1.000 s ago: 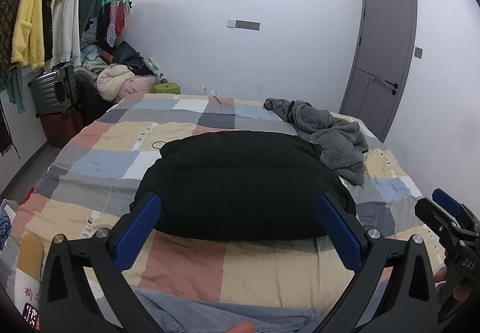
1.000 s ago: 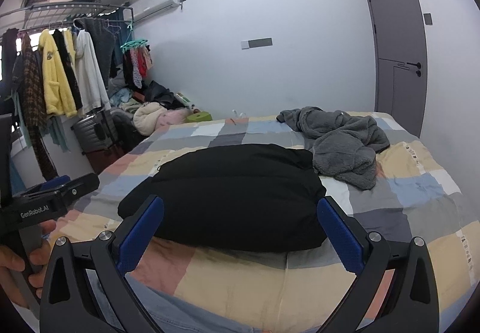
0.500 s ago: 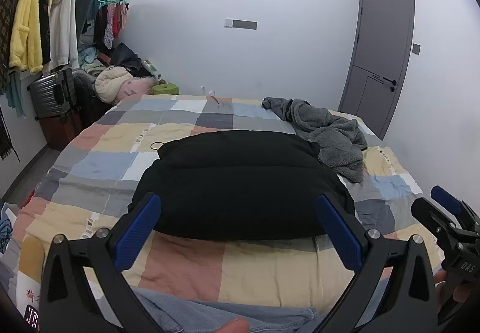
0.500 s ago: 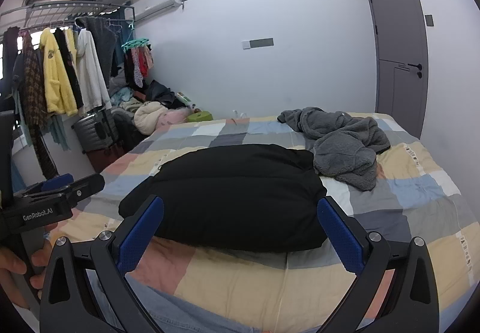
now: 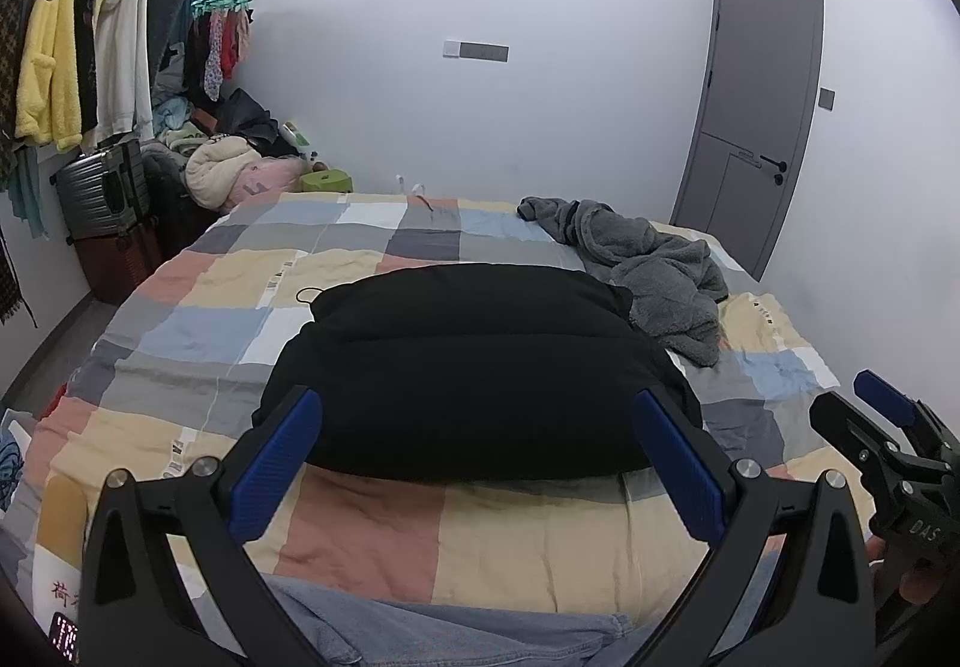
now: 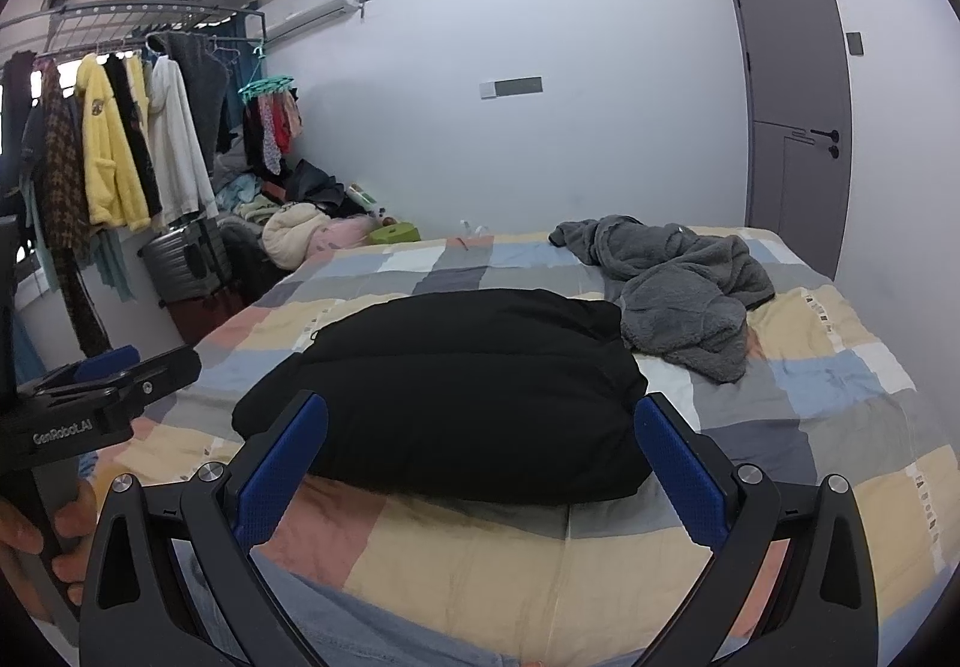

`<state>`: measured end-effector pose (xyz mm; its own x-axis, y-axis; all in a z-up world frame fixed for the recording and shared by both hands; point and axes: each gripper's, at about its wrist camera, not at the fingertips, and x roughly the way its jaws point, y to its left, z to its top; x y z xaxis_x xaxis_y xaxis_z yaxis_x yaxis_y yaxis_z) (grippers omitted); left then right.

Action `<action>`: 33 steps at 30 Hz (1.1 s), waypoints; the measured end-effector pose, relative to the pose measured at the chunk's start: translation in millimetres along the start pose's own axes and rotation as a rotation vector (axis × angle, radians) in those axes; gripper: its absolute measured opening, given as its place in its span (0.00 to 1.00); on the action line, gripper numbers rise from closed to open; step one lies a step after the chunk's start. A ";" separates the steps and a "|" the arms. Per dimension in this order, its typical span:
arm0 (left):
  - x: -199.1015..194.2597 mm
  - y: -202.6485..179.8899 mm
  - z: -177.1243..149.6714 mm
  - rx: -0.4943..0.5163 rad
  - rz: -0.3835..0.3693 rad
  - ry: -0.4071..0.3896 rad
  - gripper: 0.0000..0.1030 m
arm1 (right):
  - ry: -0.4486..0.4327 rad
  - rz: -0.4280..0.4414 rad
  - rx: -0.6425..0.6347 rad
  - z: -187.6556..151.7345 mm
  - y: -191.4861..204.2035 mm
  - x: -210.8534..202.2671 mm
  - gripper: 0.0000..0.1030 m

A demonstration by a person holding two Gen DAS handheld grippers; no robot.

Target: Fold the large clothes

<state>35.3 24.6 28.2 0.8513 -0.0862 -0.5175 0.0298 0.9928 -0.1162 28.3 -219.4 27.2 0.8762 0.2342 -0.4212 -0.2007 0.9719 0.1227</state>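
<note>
A bulky black padded garment (image 5: 474,367) lies folded in a compact bundle on the middle of the bed; it also shows in the right wrist view (image 6: 456,397). A crumpled grey fleece garment (image 5: 648,271) lies behind it to the right, also in the right wrist view (image 6: 678,289). My left gripper (image 5: 477,457) is open and empty, held above the bed's near edge, short of the black bundle. My right gripper (image 6: 480,457) is open and empty, likewise in front of the bundle. Each gripper shows at the edge of the other's view.
The bed has a patchwork cover (image 5: 198,319). A clothes rack with hanging garments (image 5: 72,42), suitcases (image 5: 102,199) and a pile of clothes (image 5: 228,175) stand at the left. A grey door (image 5: 756,114) is at the right. Blue denim (image 5: 444,631) lies at the near edge.
Both grippers have lifted and tilted slightly; the view shifts a little. Nothing was taken hold of and the garments have not moved.
</note>
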 end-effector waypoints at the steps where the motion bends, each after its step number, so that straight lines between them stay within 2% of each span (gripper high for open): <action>1: -0.3 0.5 0.5 -0.001 -0.002 -0.001 1.00 | -0.002 0.001 -0.001 0.5 0.6 0.0 1.00; 33: -1.1 -2.9 4.1 0.018 0.004 0.006 1.00 | -0.007 -0.020 -0.031 -2.8 2.5 -1.7 1.00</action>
<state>36.4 22.2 32.5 0.8485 -0.0825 -0.5227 0.0358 0.9944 -0.0990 25.1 -217.3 25.7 0.8832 0.2143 -0.4172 -0.1961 0.9768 0.0865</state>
